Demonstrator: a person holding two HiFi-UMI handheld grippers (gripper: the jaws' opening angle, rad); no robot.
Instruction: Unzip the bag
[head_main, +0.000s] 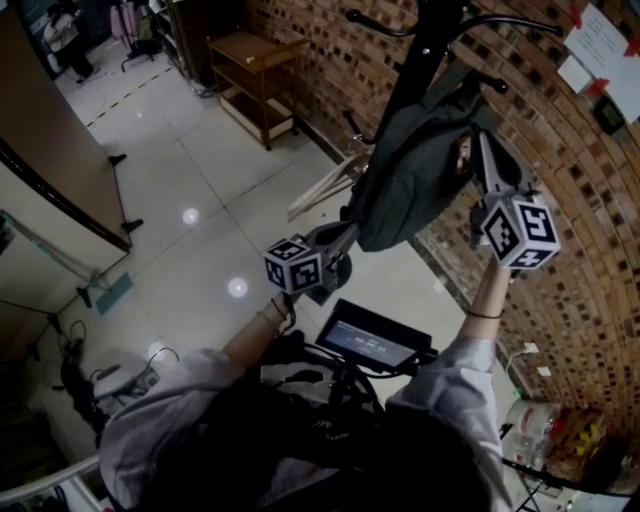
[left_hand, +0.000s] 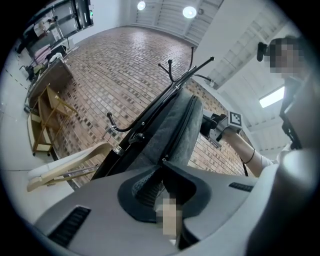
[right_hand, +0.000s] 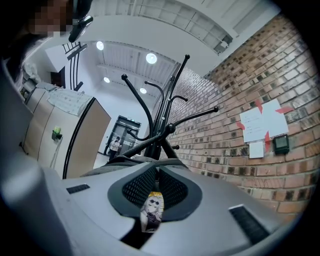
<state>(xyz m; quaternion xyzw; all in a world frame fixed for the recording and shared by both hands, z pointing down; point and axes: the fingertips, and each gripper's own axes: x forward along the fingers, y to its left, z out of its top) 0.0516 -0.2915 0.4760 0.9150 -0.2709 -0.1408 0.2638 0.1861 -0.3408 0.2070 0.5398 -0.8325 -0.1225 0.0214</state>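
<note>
Reaches both arms forward toward a coat rack (head_main: 425, 40) by a brick wall (head_main: 570, 150). Holds the left arm lower and the right arm higher and straighter, with a thin band (head_main: 483, 314) on the right wrist.

Pinches the low end of the bag (head_main: 415, 170) in the left claw (left_hand: 163, 167), shut tight on the cloth. Clamps the right claw (right_hand: 156, 172) on a small picture tag (right_hand: 152, 210), up by the bag's top end. Points both claws away from the body, toward the rack.

As for the bag: hangs on the rack just past both claws, dark grey and soft. Lies long and slanted between the two claws, low end at the left claw, high end beside the right claw. Shows a dark seam (left_hand: 184, 125) along its length, running from the left claw up toward the right one.
</note>
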